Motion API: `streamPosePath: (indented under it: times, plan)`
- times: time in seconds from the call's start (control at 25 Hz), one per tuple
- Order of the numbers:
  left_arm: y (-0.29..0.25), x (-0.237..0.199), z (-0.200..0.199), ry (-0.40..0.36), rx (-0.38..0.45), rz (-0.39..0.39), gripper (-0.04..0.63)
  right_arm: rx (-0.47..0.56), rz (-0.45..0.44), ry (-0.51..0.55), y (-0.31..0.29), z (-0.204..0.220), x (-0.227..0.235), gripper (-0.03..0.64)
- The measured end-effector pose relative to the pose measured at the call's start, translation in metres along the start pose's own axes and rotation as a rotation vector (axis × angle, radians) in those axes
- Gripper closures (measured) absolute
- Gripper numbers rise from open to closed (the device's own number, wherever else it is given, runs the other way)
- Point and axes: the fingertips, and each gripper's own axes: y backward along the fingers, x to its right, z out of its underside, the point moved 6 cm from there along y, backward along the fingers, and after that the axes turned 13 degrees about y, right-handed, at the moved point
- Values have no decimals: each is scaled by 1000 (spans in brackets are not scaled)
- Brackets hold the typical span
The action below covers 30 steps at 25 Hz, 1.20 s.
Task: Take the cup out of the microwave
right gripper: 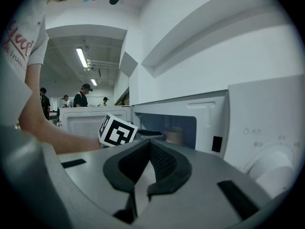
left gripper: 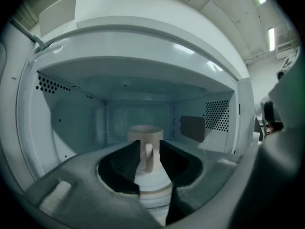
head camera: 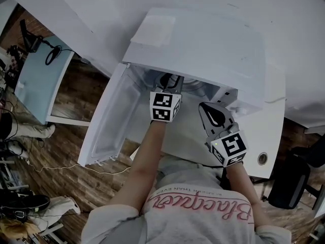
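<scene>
Cup (left gripper: 144,133) handle sits between parted jaws of left tool (left gripper: 149,147) — seemingly untouched; right tool (right gripper: 149,144) clenched, empty.

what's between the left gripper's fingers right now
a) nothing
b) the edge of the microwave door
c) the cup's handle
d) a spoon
c: in the left gripper view the handle of the cup stands in the gap between the fingers, with the cup inside the microwave.
</scene>
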Motion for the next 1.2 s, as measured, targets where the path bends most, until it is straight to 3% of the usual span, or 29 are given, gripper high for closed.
streamPosePath:
  times: [1.2]
  plan:
    - [-17,-5,3,1,-43,-20,541,-22,16,-23,-8,6,1,606]
